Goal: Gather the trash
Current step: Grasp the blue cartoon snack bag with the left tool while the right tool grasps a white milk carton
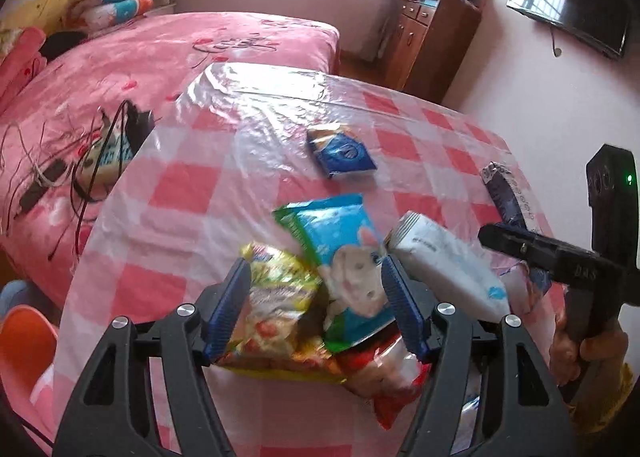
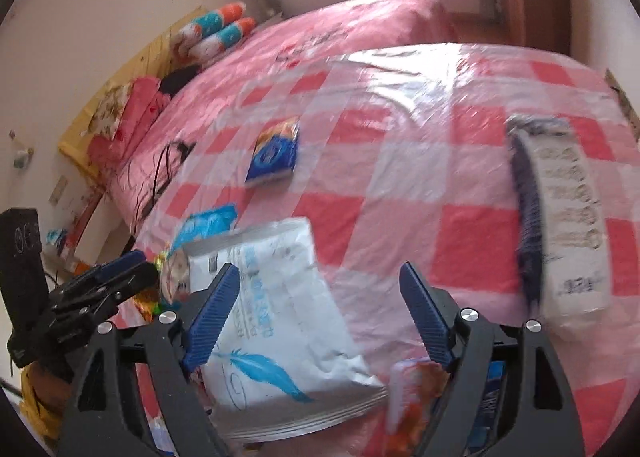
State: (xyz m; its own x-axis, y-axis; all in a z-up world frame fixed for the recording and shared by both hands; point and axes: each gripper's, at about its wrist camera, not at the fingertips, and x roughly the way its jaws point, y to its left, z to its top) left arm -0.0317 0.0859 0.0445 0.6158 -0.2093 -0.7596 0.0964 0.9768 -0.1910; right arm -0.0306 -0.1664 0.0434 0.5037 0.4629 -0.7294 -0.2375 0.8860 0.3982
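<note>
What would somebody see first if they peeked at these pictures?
Probably the heap of bright snack wrappers piled at the near edge of the pink checked tablecloth, right between the open left tongs. Next, the white packet with a blue feather lying beside them, then the small blue packet alone farther back.

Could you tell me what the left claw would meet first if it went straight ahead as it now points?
Probably the blue-green rabbit wrapper between its open fingers, lying over the yellow snack bag; depth is uncertain.
</note>
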